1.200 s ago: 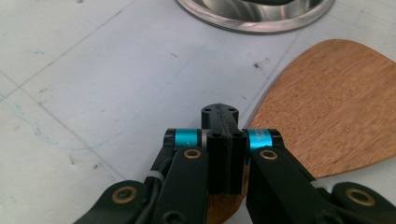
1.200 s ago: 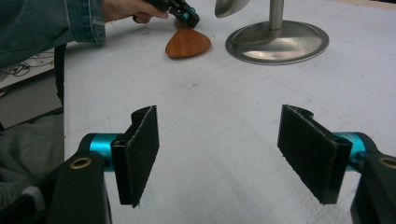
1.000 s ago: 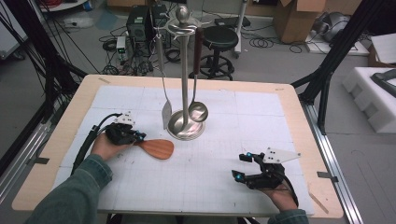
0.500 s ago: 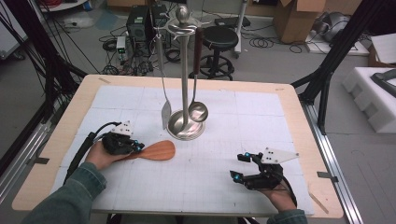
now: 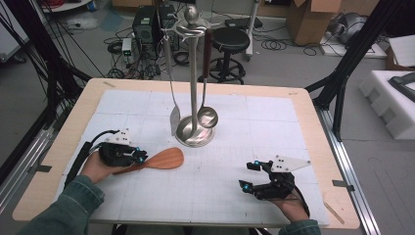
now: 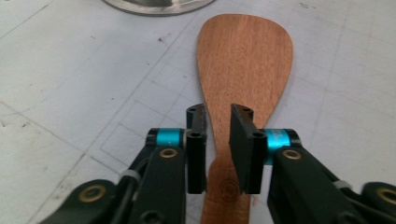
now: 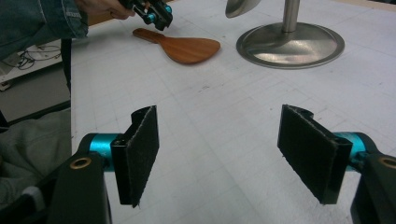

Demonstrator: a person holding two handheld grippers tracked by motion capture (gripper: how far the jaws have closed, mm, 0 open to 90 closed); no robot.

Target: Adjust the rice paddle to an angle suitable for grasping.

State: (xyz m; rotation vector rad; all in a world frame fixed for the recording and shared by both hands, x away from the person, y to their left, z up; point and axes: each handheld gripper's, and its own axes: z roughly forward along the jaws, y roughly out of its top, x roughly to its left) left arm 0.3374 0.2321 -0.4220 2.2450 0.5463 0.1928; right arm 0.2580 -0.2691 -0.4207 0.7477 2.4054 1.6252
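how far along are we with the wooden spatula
Done: the wooden spatula lies flat on the table, near the stand with its ladle. In hand: the left gripper has just been opening over its handle. Left: probably drawing away. The right gripper rests open.

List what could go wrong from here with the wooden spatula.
The left gripper has just been opening its jaws over the flat brown wooden spatula's handle without pressing it, so any lift now would likely leave it behind. Pushed forward, its blade could hit the steel utensil stand's round base close ahead.

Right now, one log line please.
left gripper: jaws just opening, straddling wooden spatula handle | right gripper: open, empty | spatula: flat on table
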